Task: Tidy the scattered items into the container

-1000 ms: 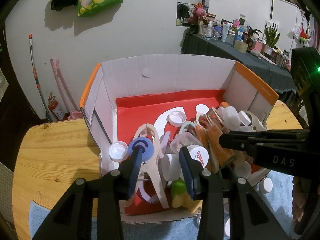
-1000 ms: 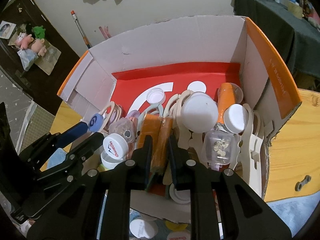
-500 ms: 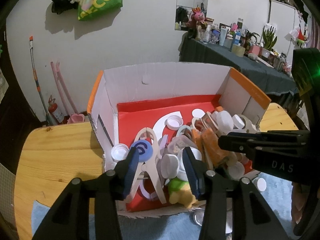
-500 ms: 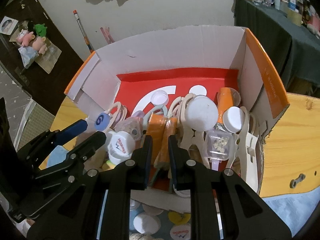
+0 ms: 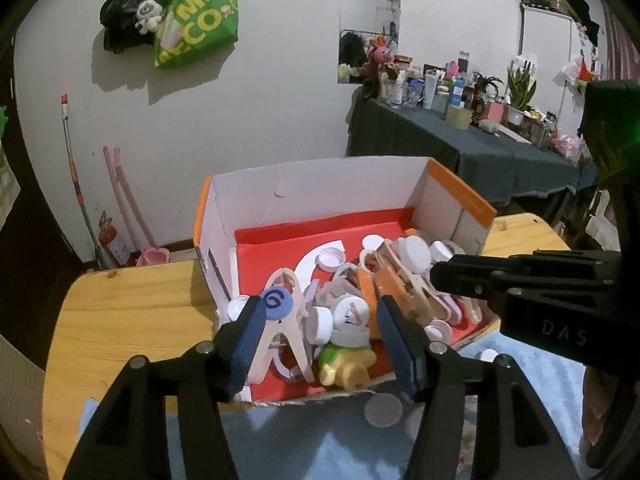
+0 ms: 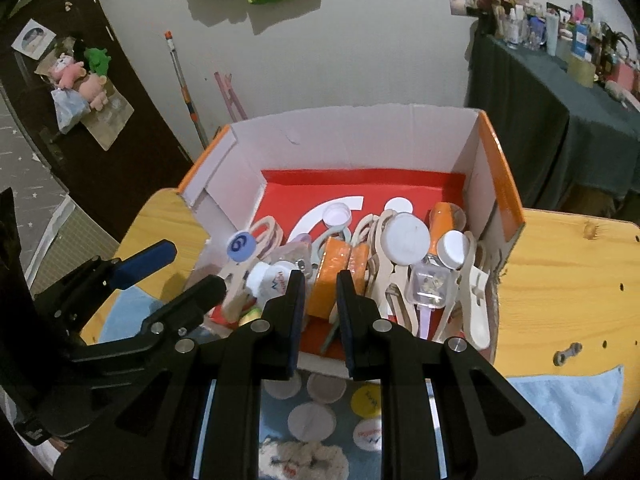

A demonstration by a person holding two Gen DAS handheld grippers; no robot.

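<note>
An open cardboard box (image 5: 320, 184) with a red floor stands on the wooden table and holds wooden clothespins, bottle caps, an orange tape roll (image 6: 334, 276) and a small green-and-yellow toy (image 5: 346, 364). A blue cap marked 6 (image 5: 277, 301) lies on a clothespin. My left gripper (image 5: 320, 344) is open and empty, held back over the box's near edge. My right gripper (image 6: 319, 312) is open a little and empty, just in front of the tape roll. Several loose caps (image 6: 312, 420) lie on the blue cloth below it.
A blue cloth (image 6: 568, 404) covers the table's near part. A white fluffy item (image 6: 300, 458) lies on it. A grey cap (image 5: 383, 410) sits just outside the box. Bare wood (image 5: 132, 312) lies left of the box and on its right (image 6: 560, 280).
Both grippers have drawn back and up from the box. The left jaws have opened wider. The right jaws have parted slightly, away from the orange tape roll.
</note>
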